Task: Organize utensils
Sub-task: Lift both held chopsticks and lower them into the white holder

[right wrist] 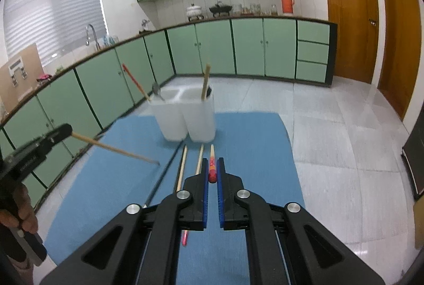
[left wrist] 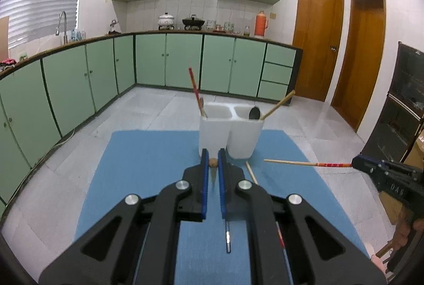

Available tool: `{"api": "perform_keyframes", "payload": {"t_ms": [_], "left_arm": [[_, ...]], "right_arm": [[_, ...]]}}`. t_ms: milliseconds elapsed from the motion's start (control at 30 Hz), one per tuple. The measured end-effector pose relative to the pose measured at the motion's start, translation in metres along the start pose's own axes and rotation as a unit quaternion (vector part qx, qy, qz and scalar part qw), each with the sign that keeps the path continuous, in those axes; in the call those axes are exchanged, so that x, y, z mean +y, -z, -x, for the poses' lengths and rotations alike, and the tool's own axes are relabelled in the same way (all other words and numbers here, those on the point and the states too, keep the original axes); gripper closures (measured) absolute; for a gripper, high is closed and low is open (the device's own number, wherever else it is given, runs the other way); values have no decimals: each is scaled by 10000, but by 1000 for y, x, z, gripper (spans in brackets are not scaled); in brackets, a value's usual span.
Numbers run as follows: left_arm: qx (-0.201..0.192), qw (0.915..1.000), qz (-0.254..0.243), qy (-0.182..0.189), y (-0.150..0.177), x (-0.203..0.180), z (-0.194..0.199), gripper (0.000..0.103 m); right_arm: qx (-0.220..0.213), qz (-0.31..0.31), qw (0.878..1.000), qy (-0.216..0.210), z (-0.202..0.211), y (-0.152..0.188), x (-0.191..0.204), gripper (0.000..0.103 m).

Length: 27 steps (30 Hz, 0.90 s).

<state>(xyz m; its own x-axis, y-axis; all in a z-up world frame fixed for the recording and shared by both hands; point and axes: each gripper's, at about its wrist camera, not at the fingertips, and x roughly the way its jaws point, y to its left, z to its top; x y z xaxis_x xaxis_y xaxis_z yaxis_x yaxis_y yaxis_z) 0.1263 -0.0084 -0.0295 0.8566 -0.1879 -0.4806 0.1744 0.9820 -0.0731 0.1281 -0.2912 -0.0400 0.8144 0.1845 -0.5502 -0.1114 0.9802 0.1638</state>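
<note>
A white two-compartment utensil holder (left wrist: 228, 134) (right wrist: 185, 120) stands on a blue mat (left wrist: 148, 168) (right wrist: 111, 179). Its left compartment holds a red-ended chopstick (left wrist: 195, 90) (right wrist: 135, 82); the right holds a bamboo chopstick (left wrist: 278, 105) (right wrist: 205, 82) and a dark spoon (left wrist: 254, 112). My left gripper (left wrist: 213, 155) is shut on a plain wooden chopstick (left wrist: 213, 163), seen end-on, and in the right wrist view (right wrist: 116, 151) pointing towards the mat. My right gripper (right wrist: 212, 165) is shut on a red-ended chopstick (right wrist: 212, 165), which shows sideways in the left wrist view (left wrist: 307, 163).
Two wooden chopsticks (right wrist: 182, 168) (right wrist: 199, 159) and a thin dark metal utensil (right wrist: 164, 173) lie on the mat in front of the holder. Green kitchen cabinets (left wrist: 182, 65) run behind, wooden doors (left wrist: 318, 41) at the right, a dark oven (left wrist: 402, 110) at far right.
</note>
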Motion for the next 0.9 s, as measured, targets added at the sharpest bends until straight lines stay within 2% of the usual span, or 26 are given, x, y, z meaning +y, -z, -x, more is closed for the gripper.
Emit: {"api": "perform_keyframes", "payload": {"t_ms": [200,533,733,900], "left_arm": [[-235,9997,-5,85,-22,-2,3,97],[-735,9971,46,186,-56,-3,23,97],[-1146,9931,34,234,-79,-8,39,97],[-1438,9894,-27,210,-99,-17,39,97]], "right_arm": [[-198,43,9998,-62,11,-29,0,97],[-444,267,9984,-230,32,-49,7,97],[-635,427,9957,-518,46,-66,15,97],[-861,593,9933,-493,48,-90,25,97]]}}
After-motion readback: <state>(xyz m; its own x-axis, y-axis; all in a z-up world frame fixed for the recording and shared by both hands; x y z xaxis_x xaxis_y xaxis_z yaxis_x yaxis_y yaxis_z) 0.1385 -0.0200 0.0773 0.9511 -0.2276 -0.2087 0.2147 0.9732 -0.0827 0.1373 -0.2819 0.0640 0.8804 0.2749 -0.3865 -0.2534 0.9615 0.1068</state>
